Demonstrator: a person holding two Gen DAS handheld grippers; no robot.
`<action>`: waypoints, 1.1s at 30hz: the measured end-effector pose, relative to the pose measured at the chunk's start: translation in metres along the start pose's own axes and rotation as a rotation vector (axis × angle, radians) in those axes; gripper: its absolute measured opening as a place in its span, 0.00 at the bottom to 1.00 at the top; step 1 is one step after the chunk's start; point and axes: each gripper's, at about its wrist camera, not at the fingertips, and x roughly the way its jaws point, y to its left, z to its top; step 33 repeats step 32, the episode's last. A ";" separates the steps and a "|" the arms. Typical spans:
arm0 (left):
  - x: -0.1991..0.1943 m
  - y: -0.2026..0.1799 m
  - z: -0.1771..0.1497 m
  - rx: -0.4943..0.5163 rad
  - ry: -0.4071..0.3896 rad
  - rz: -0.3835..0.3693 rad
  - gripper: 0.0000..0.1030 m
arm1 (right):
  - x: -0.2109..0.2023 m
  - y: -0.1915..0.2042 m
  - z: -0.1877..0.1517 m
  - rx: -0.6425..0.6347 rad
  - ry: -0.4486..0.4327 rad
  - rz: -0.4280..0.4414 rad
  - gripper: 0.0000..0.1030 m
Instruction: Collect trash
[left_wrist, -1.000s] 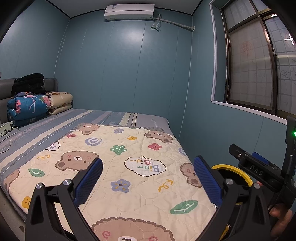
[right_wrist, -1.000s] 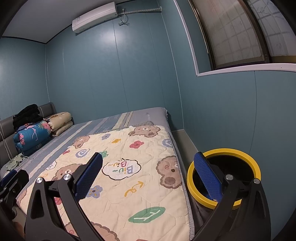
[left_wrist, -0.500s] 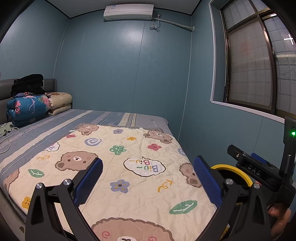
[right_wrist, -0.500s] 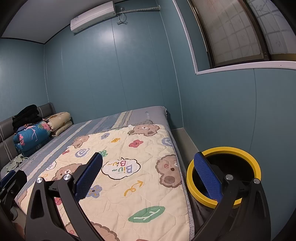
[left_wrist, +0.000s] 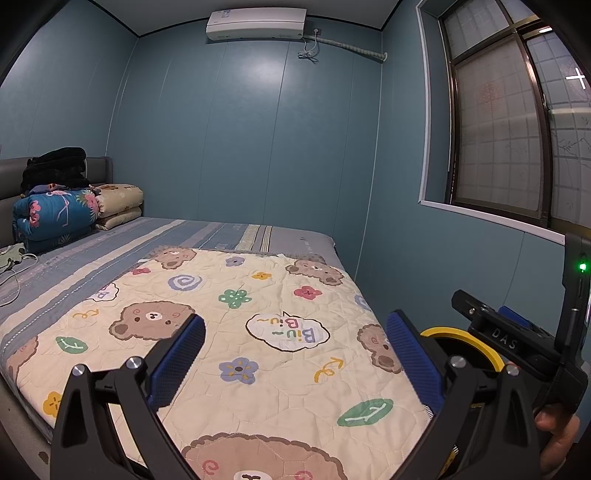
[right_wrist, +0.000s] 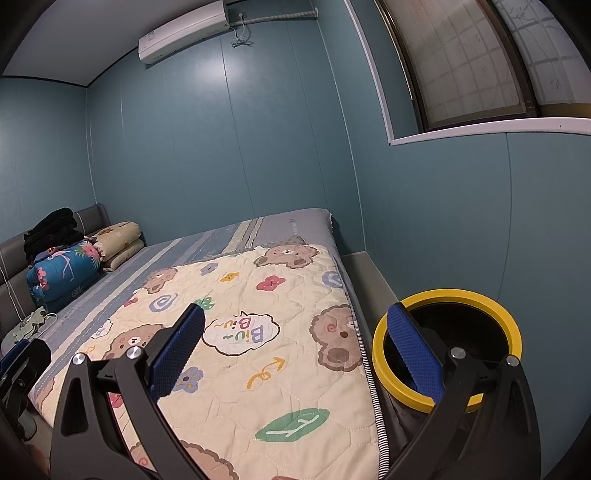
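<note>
No trash in sight yet

Your left claw (left_wrist: 295, 354) and right claw (right_wrist: 295, 350) gape, released; the bin (right_wrist: 447, 347) sits nearest your right.

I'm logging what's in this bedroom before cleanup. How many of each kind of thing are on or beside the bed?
Folded bedding bundles at the headboard: 3 (black, blue floral, beige)
Bear-print quilts: 1
Yellow-rimmed bins: 1
Total: 5
No loose trash shows on the bed.
</note>
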 end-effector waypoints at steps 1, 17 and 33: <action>0.000 0.000 0.000 0.000 0.000 0.000 0.92 | 0.000 0.000 0.000 0.001 0.001 -0.001 0.92; 0.000 0.000 -0.001 0.001 -0.001 0.010 0.92 | 0.000 0.000 0.000 0.002 0.004 -0.002 0.92; 0.002 -0.001 -0.002 -0.001 0.005 0.002 0.92 | 0.001 0.004 -0.006 0.011 0.018 -0.009 0.92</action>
